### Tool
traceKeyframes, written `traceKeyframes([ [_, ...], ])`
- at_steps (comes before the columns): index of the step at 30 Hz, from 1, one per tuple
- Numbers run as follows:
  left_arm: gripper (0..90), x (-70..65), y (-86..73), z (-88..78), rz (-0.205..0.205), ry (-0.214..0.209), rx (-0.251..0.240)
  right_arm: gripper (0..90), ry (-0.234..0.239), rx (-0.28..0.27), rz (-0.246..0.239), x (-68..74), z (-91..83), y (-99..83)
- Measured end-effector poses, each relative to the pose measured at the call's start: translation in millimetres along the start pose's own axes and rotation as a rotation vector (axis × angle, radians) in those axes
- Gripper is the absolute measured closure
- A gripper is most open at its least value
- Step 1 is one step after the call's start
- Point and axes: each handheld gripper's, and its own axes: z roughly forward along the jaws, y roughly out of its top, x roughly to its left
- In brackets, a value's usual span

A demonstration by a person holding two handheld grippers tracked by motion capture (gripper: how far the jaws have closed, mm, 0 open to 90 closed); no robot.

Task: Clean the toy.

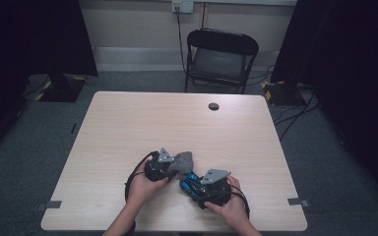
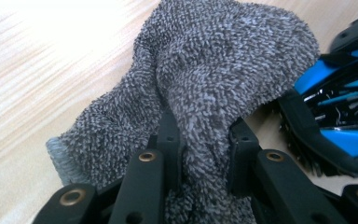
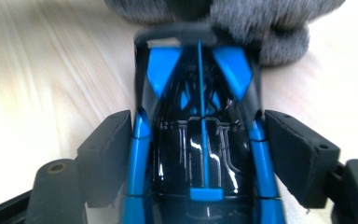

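Jaws of the left gripper (image 2: pixel 200 149) are pinched tight on a fold of the grey cloth (image 2: pixel 214 70), bunched on the tabletop (image 1: pixel 128 123) near its front edge. Just beside it, touching the cloth, the right gripper (image 3: pixel 200 154) clamps the blue-and-black toy car (image 3: pixel 200 140) by its sides.

one grey terry cloth (image 2: pixel 223 79), one blue-and-black toy car (image 3: pixel 200 154), both on one desk (image 1: pixel 128 123); two hand-held grippers, left (image 1: pixel 174 166) and right (image 1: pixel 189 184); one chair (image 1: pixel 220 59) behind desk.
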Motion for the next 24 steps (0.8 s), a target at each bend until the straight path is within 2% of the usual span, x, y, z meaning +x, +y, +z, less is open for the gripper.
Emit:
traceKeyframes([
  [3,72.0,-1.1,-2.3,-2.0,0.006,-0.003,0.002,21.6,0.02,-0.017,0.024,-2.2,5.7,-1.8],
  [7,71.9,-0.9,-4.6,-2.8,0.004,-0.007,-0.004,20.0,0.018,-0.014,0.022,-1.6,9.5,1.5],
  [9,72.0,-1.7,-5.0,-3.1,0.004,-0.003,-0.005,25.3,0.007,-0.01,0.033,-1.0,9.4,2.9],
  [14,72.0,-1.9,-5.2,-4.8,0.006,0.003,-0.002,26.0,0.0,-0.013,0.04,-0.5,8.6,2.8],
  [18,72.1,-1.1,-4.0,-6.5,-0.014,0.006,-0.023,26.1,0.007,-0.018,0.049,-1.1,6.9,1.9],
  [21,72.3,-0.3,0.5,-10.5,-0.027,0.004,-0.047,26.1,0.012,-0.037,0.046,-0.3,3.3,3.8],
  [24,72.5,-1.3,6.4,-12.0,-0.042,-0.004,-0.049,26.9,0.027,-0.065,0.043,1.4,-2.5,9.4],
])
